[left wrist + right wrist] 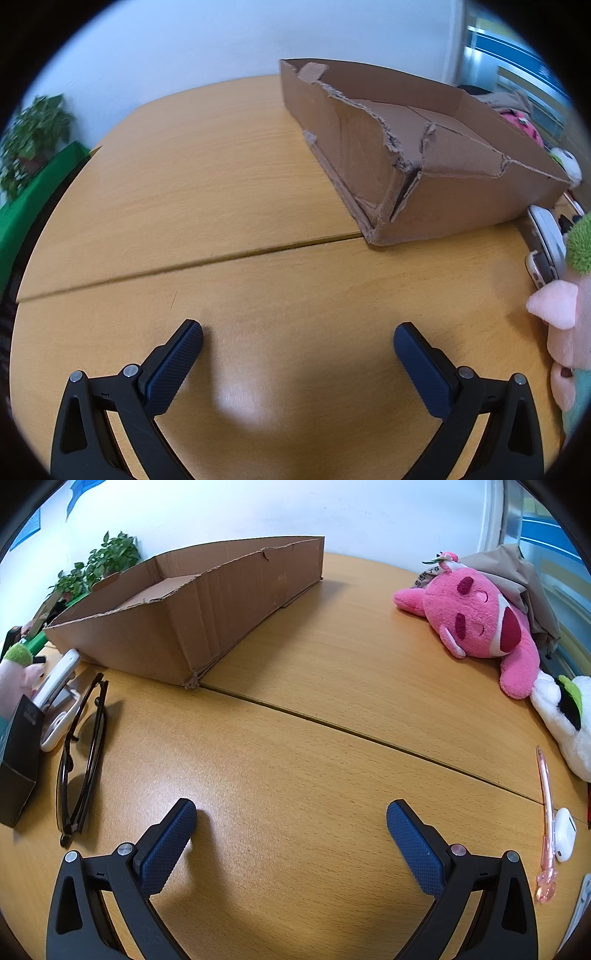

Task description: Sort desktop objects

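Note:
A torn, shallow cardboard box (424, 177) (192, 609) stands empty on the wooden table (184, 177) (332, 709). My left gripper (297, 339) is open and empty over bare table, the box ahead to its right. My right gripper (291, 818) is open and empty over bare table. Left of it lie dark glasses (83, 753), a black box (18, 760) and two phones (59, 686). To its right lie a pink pen (546, 812), a white earbud case (565, 834), a pink plush (480, 620) and a white plush (565, 716). A pink pig plush (565, 332) sits at the left view's right edge.
Potted plants (99, 565) (33, 133) stand by the white wall behind the table. A green object (33, 199) lies off the table's left edge. A brown paper bag (517, 572) lies behind the pink plush. A seam runs across the tabletop.

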